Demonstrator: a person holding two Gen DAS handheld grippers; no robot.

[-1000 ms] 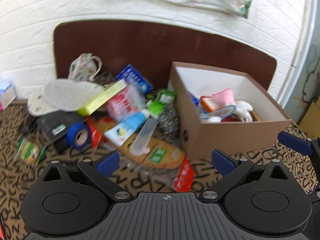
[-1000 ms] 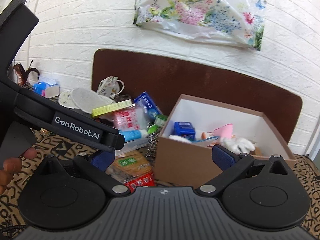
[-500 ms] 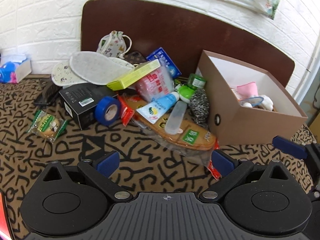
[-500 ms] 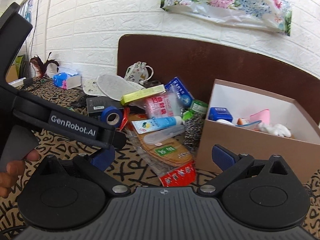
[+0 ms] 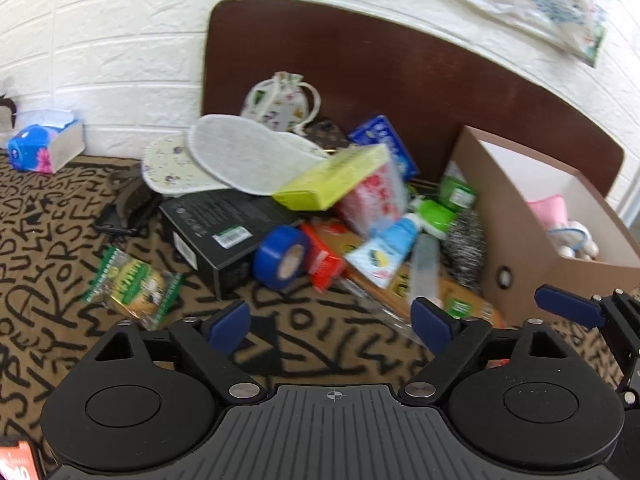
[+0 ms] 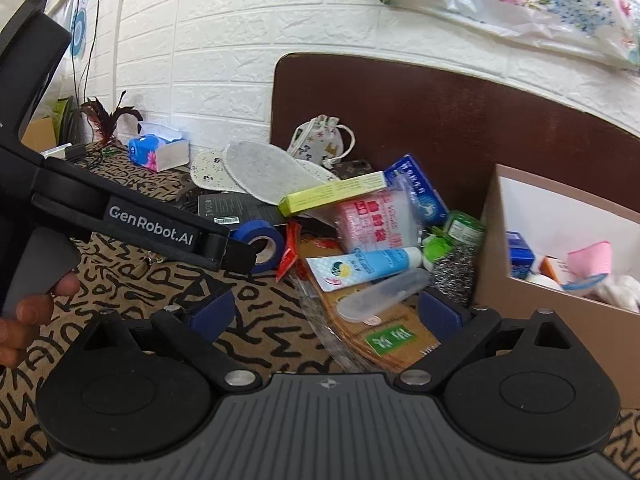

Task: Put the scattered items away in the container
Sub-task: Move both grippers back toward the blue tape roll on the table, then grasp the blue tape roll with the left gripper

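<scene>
Both grippers have dropped closer to the heap left of the box (image 5: pixel 516 216). The left gripper (image 5: pixel 331 324) is wide but starting to close, with nothing in it, near the blue tape roll (image 5: pixel 280 258). The right gripper (image 6: pixel 325 312) is closing too, the clear case (image 6: pixel 384 294) between its pads, not squeezed yet. So picking up comes next, I think.

The left gripper (image 5: pixel 330 322) points forward and down, its blue-padded jaws wide apart and closing, nothing between the pads. The right gripper (image 6: pixel 326 314) is held just to its right, tilted down less steeply, jaws likewise wide and closing on nothing. In the right wrist view the left gripper's black body crosses the left side, a hand (image 6: pixel 24 320) curled round its grey handle
</scene>
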